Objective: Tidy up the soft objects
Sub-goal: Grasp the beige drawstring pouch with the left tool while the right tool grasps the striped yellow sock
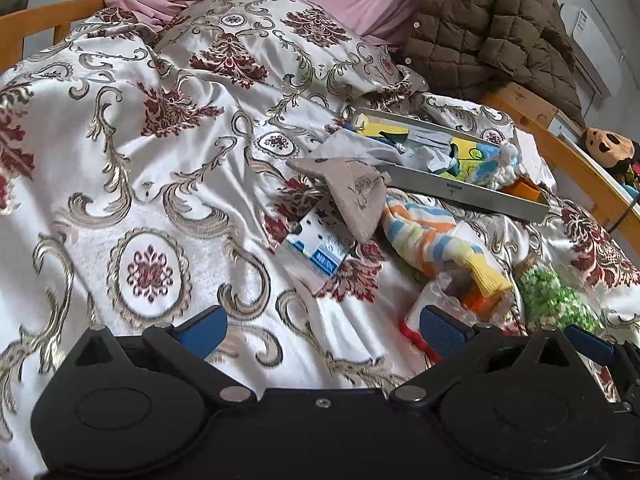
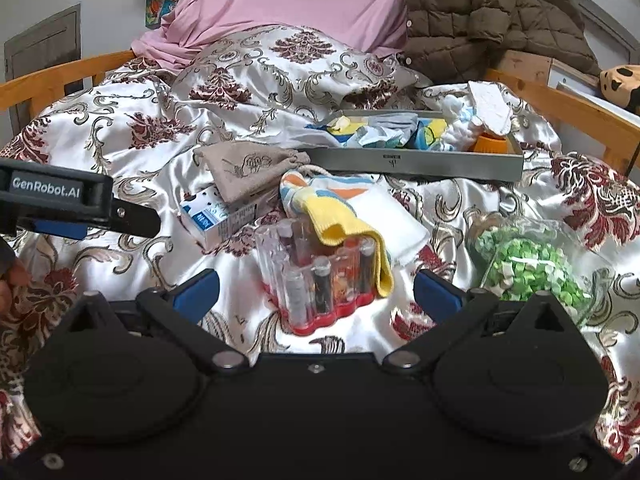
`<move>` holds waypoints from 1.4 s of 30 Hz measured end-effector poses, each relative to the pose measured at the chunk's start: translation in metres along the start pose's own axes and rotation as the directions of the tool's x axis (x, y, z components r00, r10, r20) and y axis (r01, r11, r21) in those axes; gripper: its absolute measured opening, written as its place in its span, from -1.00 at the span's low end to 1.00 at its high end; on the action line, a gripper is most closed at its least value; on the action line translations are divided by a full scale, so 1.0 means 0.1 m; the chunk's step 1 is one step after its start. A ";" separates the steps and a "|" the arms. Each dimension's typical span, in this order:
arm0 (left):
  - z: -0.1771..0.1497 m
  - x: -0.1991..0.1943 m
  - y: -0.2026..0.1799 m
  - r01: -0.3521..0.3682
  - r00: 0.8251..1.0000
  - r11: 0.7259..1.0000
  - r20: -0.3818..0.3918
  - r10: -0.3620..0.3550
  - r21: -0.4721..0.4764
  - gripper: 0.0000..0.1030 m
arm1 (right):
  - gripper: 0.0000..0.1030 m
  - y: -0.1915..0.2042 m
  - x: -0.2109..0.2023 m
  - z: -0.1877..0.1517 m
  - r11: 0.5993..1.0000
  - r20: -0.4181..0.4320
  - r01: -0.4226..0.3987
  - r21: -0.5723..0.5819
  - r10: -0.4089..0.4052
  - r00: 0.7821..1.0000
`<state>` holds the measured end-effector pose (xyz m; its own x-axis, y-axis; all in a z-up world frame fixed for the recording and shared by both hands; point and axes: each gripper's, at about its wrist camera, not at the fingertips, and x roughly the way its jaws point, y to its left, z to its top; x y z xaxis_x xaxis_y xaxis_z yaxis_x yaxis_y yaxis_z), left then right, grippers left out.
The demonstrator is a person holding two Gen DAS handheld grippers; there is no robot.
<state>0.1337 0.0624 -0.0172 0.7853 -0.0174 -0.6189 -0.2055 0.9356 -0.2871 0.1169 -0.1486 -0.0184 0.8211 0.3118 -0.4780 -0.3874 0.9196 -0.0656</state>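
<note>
A grey tray [image 2: 416,165] [image 1: 460,190] lies on the bed with several soft items in it. In front of it lie a beige drawstring pouch [image 2: 248,174] [image 1: 356,192] and a striped sock with a yellow cuff [image 2: 340,212] [image 1: 432,240]. The sock drapes over a clear case with a red base [image 2: 320,280]. My right gripper [image 2: 316,292] is open, its jaws either side of that case, near it. My left gripper [image 1: 324,328] is open and empty over the bedspread, left of the items. It also shows in the right wrist view [image 2: 120,216].
A blue-and-white carton [image 2: 212,220] [image 1: 316,248] lies under the pouch. A clear bag of green pieces [image 2: 532,264] [image 1: 556,300] lies at the right. A pink pillow [image 2: 304,0], a brown quilted jacket [image 2: 480,12] and wooden bed rails [image 2: 560,100] border the bed.
</note>
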 end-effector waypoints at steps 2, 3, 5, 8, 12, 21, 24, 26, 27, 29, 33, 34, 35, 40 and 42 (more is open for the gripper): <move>0.07 0.05 0.00 0.004 1.000 1.000 0.022 -0.005 0.015 0.98 | 0.99 -0.01 0.03 0.03 1.000 0.022 0.008 0.003 -0.008 1.000; 0.10 0.08 -0.01 0.007 0.999 1.000 0.040 -0.008 0.028 0.98 | 0.99 -0.02 0.06 0.06 1.000 0.035 0.011 0.004 -0.012 0.999; 0.18 0.13 -0.03 0.011 0.997 0.998 0.081 -0.017 0.068 0.98 | 0.99 -0.03 0.14 0.11 1.000 0.056 0.018 -0.001 -0.018 0.998; 0.28 0.22 -0.03 -0.006 0.992 0.995 0.125 -0.006 0.096 0.98 | 0.98 -0.05 0.30 0.20 0.999 0.079 0.038 -0.007 -0.038 0.996; 0.41 0.37 0.02 0.008 0.989 0.997 0.149 -0.019 0.076 0.98 | 0.98 -0.09 0.55 0.32 0.998 0.101 0.056 -0.016 -0.054 0.993; 0.65 0.73 0.03 0.042 0.971 0.991 0.230 -0.070 0.126 0.98 | 0.55 -0.05 1.08 0.54 0.997 0.091 0.031 -0.075 -0.024 0.996; 0.71 0.82 0.02 0.079 0.967 0.988 0.230 -0.108 0.134 0.98 | 0.29 0.00 1.22 0.58 0.995 0.063 0.017 -0.096 -0.011 0.998; 0.73 0.87 0.02 0.104 0.966 0.984 0.221 -0.135 0.146 0.95 | 0.13 0.03 1.28 0.60 0.995 0.049 0.014 -0.102 -0.009 0.999; 0.74 0.89 0.02 0.114 0.965 0.981 0.216 -0.147 0.156 0.94 | 0.07 0.04 1.30 0.61 0.995 0.040 0.017 -0.102 -0.013 0.999; 0.76 0.93 0.00 0.126 0.965 0.977 0.206 -0.161 0.172 0.90 | -0.01 0.06 1.34 0.64 0.994 0.022 0.023 -0.110 -0.021 1.000; 0.81 1.00 0.02 0.172 0.965 0.968 0.165 -0.203 0.183 0.73 | -0.18 0.11 1.40 0.70 0.992 -0.018 0.027 -0.120 -0.029 0.999; 0.82 1.01 0.02 0.179 0.965 0.966 0.156 -0.209 0.184 0.68 | -0.25 0.11 1.41 0.72 0.993 -0.030 0.025 -0.119 -0.028 0.999; 0.83 1.02 0.04 0.188 0.966 0.965 0.140 -0.215 0.183 0.63 | -0.31 0.12 1.41 0.72 0.993 -0.045 0.019 -0.114 -0.024 0.999; 0.84 1.09 0.09 0.222 0.969 0.964 0.077 -0.235 0.149 0.38 | -0.50 0.16 1.46 0.75 0.995 -0.093 0.010 -0.104 -0.020 0.995; 0.84 1.11 0.08 0.219 0.972 0.962 0.055 -0.230 0.161 0.27 | -0.56 0.17 1.47 0.76 0.994 -0.101 0.012 -0.104 -0.022 0.995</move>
<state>0.2683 0.0971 -0.0271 0.8423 -0.2129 -0.4952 0.0679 0.9533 -0.2943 0.2629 -0.0687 -0.0230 0.7831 0.2654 -0.5624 -0.4192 0.8933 -0.1621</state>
